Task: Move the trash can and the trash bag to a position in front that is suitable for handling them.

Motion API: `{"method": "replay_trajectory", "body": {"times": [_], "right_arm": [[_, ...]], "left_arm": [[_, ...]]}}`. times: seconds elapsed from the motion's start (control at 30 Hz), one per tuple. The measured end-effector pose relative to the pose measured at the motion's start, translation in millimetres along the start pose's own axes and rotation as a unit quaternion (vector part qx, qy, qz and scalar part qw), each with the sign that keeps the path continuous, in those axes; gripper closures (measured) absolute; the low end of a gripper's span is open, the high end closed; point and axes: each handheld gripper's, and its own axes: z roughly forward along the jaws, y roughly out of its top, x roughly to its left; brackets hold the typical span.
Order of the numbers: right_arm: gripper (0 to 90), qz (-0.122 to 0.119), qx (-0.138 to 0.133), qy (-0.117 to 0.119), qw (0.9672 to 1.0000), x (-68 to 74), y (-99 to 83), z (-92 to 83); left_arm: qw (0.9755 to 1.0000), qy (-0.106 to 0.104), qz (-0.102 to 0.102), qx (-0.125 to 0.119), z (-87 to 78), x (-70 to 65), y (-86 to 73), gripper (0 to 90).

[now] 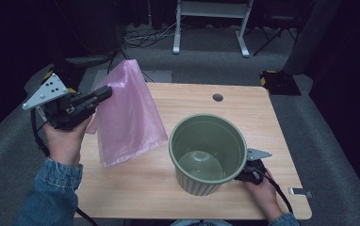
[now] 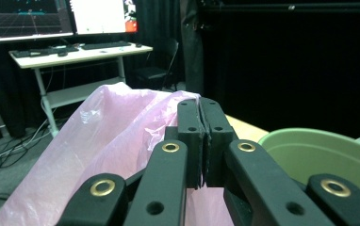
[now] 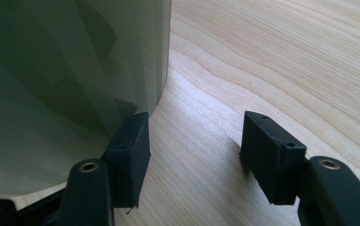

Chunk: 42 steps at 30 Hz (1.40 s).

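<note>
High view: pink bag (image 1: 128,115) hangs above the table's (image 1: 263,117) left side, long axis near vertical, bottom edge down, pinched at its upper edge by the left claw (image 1: 103,93). Thin film could slip free. Right claw (image 3: 194,155) rests spread beside the green bin (image 1: 208,153), which might tip.

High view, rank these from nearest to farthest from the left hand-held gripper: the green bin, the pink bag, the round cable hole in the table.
1. Pink bag: pinched in the left hand-held gripper, hanging over the table's left side.
2. Green bin: right of the bag, toward the front.
3. Round cable hole: near the far edge, slightly farther than the bin.
</note>
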Motion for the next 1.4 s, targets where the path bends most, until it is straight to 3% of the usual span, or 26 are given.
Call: {"method": "replay_trajectory", "body": {"times": [0.1,0.37,0.47,0.57,0.8,1.13,1.4], "right_arm": [[42.8,0.000,0.000,0.000,1.0000,0.0,0.0,0.0],[42.8,0.000,0.000,0.000,1.0000,0.0,0.0,0.0],[42.8,0.000,0.000,0.000,1.0000,0.0,0.0,0.0],[42.8,0.000,0.000,0.000,1.0000,0.0,0.0,0.0],[42.8,0.000,0.000,0.000,1.0000,0.0,0.0,0.0],[42.8,0.000,0.000,0.000,1.0000,0.0,-0.1,0.0],[42.8,0.000,0.000,0.000,1.0000,0.0,-0.1,0.0]], "left_arm": [[0.9999,-0.014,0.003,-0.002,0.5,0.2,11.7,88.1],[0.9995,-0.025,0.019,0.006,2.8,-1.1,40.8,88.2],[0.9989,-0.040,0.025,0.004,4.3,0.0,48.6,88.2],[0.9976,-0.057,0.039,0.000,4.9,2.8,55.7,88.3],[0.9931,-0.114,0.025,0.000,9.5,19.2,69.6,88.3],[0.9884,-0.149,0.025,-0.008,18.5,26.4,77.2,88.6],[0.9864,-0.160,0.032,-0.017,28.8,15.7,90.1,88.6]]}}
